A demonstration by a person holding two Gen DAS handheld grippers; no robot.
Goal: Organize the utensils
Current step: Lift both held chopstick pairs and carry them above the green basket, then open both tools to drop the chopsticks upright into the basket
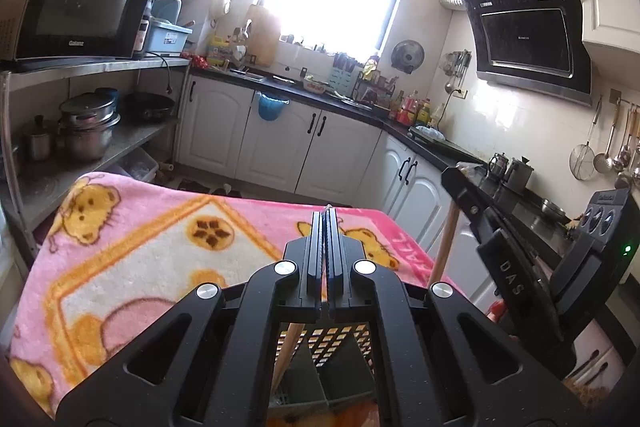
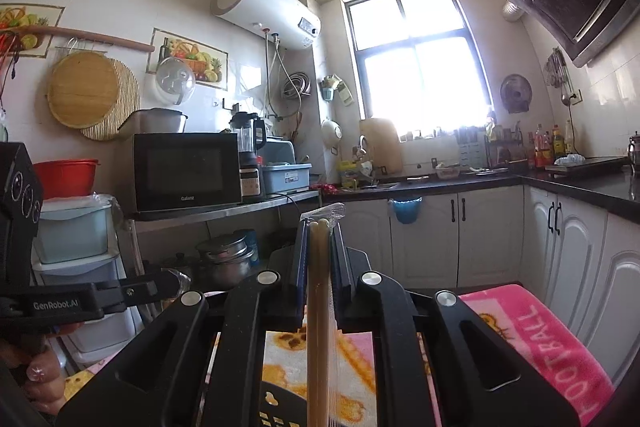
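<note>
My right gripper is shut on a pair of pale wooden chopsticks in a clear plastic sleeve, held upright above the table. In the left wrist view the right gripper shows at the right, with the chopsticks running down from it into a dark perforated utensil holder below my left gripper. My left gripper is shut with nothing between its fingers, above the holder. The holder's rim also shows under the right gripper.
A pink cartoon blanket covers the table. White cabinets and a black counter run along the far wall and right side. A microwave sits on a steel shelf with pots below, at the left.
</note>
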